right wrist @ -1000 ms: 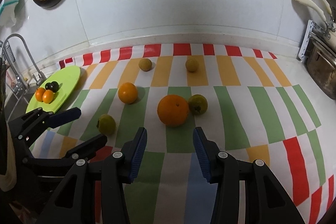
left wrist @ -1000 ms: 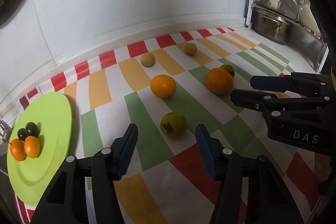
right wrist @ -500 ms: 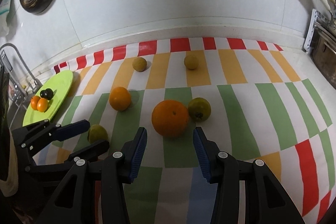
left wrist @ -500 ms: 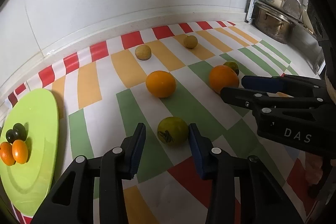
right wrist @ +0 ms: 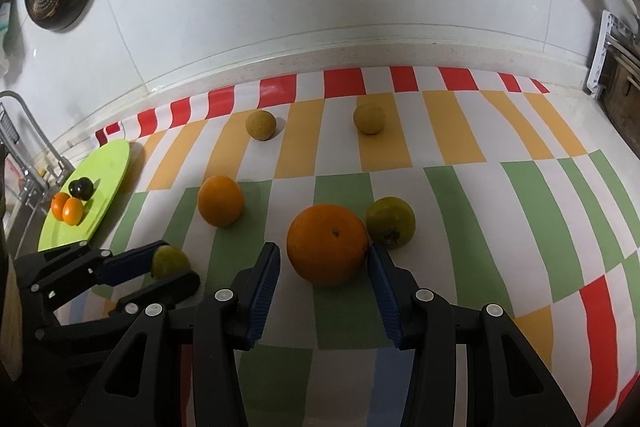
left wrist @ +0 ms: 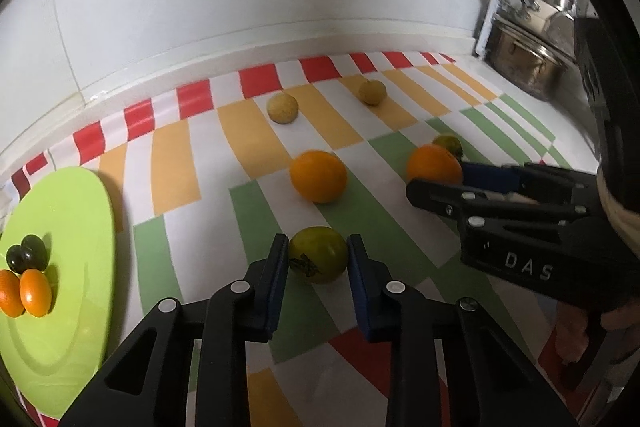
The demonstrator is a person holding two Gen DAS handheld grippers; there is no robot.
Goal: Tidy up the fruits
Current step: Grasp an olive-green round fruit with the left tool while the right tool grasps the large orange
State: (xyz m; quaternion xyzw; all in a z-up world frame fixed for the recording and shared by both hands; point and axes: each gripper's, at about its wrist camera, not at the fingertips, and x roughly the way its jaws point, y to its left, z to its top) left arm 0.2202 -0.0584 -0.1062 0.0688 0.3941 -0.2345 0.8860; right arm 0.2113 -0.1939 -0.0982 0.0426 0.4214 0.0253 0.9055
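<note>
Far left, a lime-green plate (left wrist: 72,227) is sitting at the edge of the striped cloth (left wrist: 256,211), already carrying two small oranges (left wrist: 24,293) and two dark, glossy plum-like fruits (left wrist: 28,253), huddled together and touching. It is likely serving as the collecting spot, smooth and shallow enough that round fruit is resting without rolling.

Next along, the left gripper (left wrist: 318,259) is clamping a green-yellow fruit (left wrist: 318,253) low on the cloth. Its jaws have just been closing, and both blue ribbed pads are now pressing the fruit's flanks. The skin is looking waxy, with a dark blemish on the near side. The fruit appears to be sitting on the cloth, not yet lifted. Gripping across its widest part should be keeping it from squirting out.

Toward the middle, a medium orange (right wrist: 220,201) is lying loose; behind it, two small dull-yellow fruits (right wrist: 260,125) are sitting well apart near the red border.

Right of that, the right gripper (right wrist: 324,267) is straddling the large orange (right wrist: 326,245), jaws standing apart. The right pad is looking just about against the dimpled peel, the left one clear of it, so nothing is gripped yet. A second greenish fruit (right wrist: 390,223) is nestling against the orange's far right side, which may be crowding that finger.

Far right, steel pots (left wrist: 528,67) are stacked off the cloth.
</note>
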